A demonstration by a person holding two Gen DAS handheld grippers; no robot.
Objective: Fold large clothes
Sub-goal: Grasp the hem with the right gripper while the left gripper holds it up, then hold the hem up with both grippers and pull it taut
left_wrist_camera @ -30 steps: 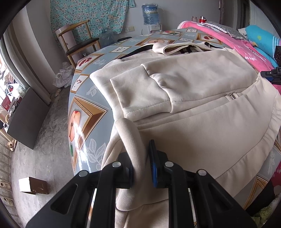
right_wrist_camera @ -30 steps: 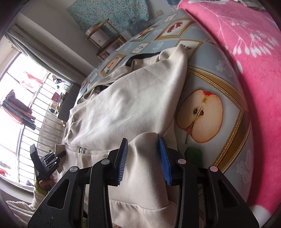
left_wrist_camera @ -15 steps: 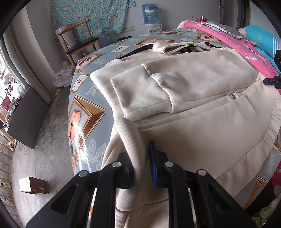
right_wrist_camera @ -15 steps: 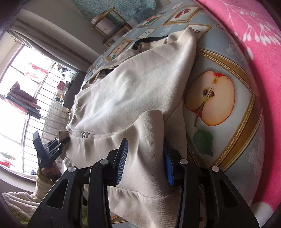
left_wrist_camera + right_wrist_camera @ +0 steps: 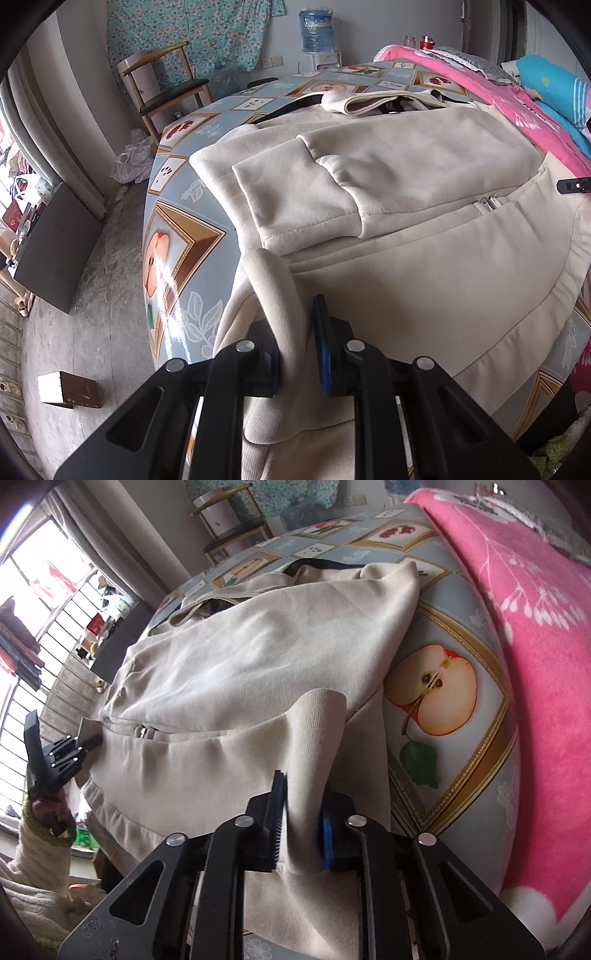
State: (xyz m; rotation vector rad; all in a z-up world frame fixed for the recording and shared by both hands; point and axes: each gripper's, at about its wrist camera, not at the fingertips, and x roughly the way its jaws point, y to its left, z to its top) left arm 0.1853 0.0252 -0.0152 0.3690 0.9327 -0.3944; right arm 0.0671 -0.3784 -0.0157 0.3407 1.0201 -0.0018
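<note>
A large cream zip-up sweatshirt (image 5: 406,206) lies spread on a table with a fruit-print cloth (image 5: 173,251); one sleeve is folded across its chest. My left gripper (image 5: 299,343) is shut on the ribbed hem at the garment's near left corner, lifted a little. My right gripper (image 5: 301,834) is shut on the ribbed hem at the other bottom corner of the sweatshirt (image 5: 240,672). The left gripper also shows far left in the right wrist view (image 5: 55,757). The right gripper's tip shows at the right edge of the left wrist view (image 5: 574,184).
A pink blanket (image 5: 546,646) lies along the table's right side. A wooden chair (image 5: 162,92) and a water dispenser (image 5: 317,33) stand at the far wall. A small box (image 5: 68,389) lies on the floor left of the table.
The right gripper closed on the hem fold and tilted up, moving in over the garment. The left gripper kept its hold and barely moved.
</note>
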